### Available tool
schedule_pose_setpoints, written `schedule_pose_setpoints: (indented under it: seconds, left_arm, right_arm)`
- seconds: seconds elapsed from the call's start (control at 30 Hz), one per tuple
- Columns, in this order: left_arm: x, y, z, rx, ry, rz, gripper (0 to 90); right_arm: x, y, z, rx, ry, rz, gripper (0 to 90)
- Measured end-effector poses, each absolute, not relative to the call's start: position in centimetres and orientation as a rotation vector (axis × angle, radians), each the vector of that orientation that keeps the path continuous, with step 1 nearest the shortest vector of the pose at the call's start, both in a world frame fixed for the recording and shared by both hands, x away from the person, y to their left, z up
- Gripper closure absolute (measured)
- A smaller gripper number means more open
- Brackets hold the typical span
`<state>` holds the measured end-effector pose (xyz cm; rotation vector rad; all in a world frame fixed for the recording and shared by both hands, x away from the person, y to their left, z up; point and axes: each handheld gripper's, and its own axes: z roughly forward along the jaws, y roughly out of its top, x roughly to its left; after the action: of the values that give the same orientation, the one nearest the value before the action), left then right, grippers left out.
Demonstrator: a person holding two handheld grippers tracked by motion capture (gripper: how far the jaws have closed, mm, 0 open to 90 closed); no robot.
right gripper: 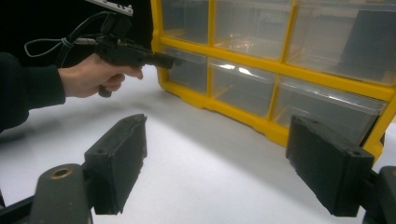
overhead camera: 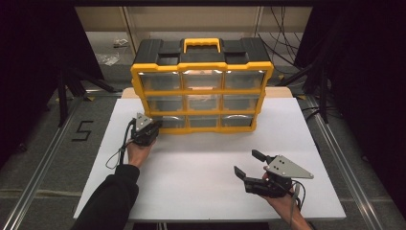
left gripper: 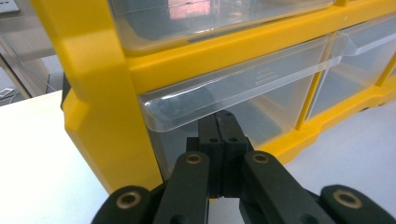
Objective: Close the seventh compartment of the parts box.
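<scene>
A yellow and black organizer (overhead camera: 203, 91) with three rows of clear drawers stands at the back of the white tabletop (overhead camera: 191, 182). My left gripper (overhead camera: 157, 125) is level at the bottom left drawer (overhead camera: 168, 121). In the left gripper view its jaws are pressed together, and the left gripper's tip (left gripper: 219, 122) sits just under that drawer's clear lip (left gripper: 243, 86). I see nothing between the jaws. My right gripper (overhead camera: 247, 162) rests open above the table's front right, well apart from the organizer. In the right gripper view, the right gripper (right gripper: 219, 140) is empty and the left gripper (right gripper: 169, 60) touches the drawer (right gripper: 189, 72).
The organizer's yellow carry handle (overhead camera: 201, 44) sits on its black top. Metal rails (overhead camera: 335, 148) run along both sides of the table. A "5" mark (overhead camera: 82, 130) lies on the floor at the left. Cables (overhead camera: 282, 43) hang behind the organizer.
</scene>
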<state>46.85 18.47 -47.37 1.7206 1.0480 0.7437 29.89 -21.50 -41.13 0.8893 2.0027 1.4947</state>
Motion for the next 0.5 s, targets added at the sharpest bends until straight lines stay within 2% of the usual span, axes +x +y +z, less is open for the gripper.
schedule_pose_setpoints:
  seconds: [0.5]
  left_arm:
    - [46.91, 18.67, -47.36, 1.714, 1.057, 0.748, 89.7]
  right_arm:
    - [29.88, -21.57, -41.08, 0.891, 2.0, 1.497, 21.4]
